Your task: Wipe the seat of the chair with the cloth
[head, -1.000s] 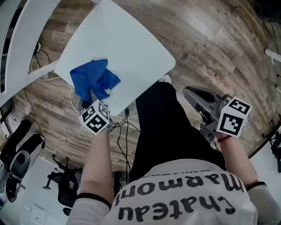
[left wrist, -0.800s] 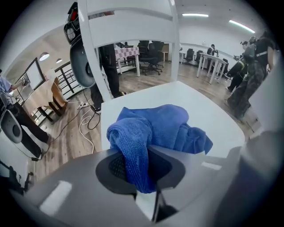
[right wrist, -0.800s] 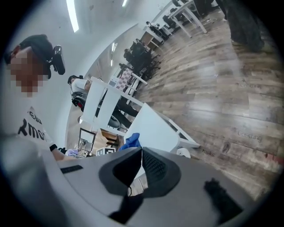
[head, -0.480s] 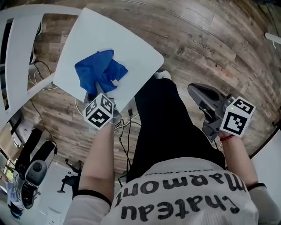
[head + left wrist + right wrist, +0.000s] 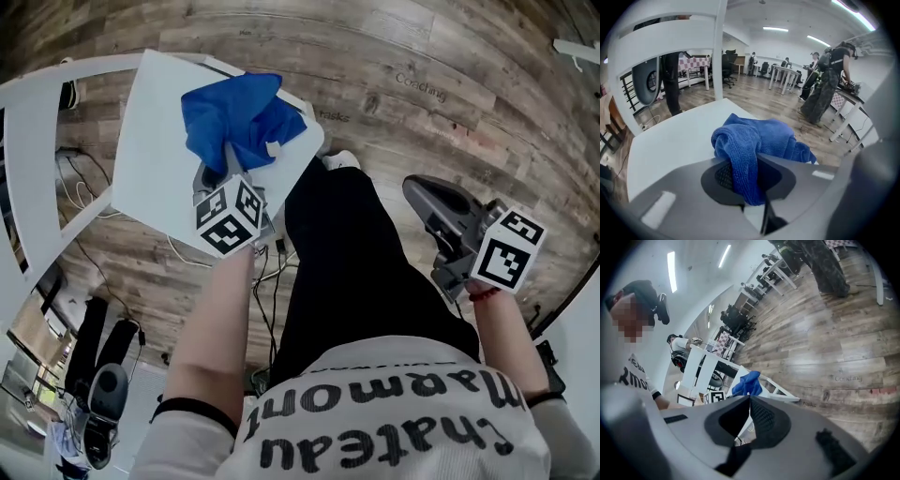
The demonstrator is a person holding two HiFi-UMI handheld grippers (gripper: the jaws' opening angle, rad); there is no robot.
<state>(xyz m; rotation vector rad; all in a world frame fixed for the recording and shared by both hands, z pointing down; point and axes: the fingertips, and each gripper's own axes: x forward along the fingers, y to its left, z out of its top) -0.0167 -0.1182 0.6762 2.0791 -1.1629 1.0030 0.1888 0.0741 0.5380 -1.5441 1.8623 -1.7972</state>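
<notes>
While the left tool [image 5: 749,190] is pinching a fold of the blue cloth [image 5: 239,117] between its 2 jaws, the rest of the cloth is lying bunched on the white chair seat [image 5: 150,141], by 1 corner. Person's black-trousered leg [image 5: 347,272] is standing between the tools. Right tool [image 5: 750,404] is hanging over the wooden floor [image 5: 450,103], well apart from the chair, jaws pressed together on nothing.

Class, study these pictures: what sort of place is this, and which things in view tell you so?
Most likely an open-plan office or workshop: rows of white desks with black office chairs, long ceiling strip lights, and a wood-plank floor.
</notes>
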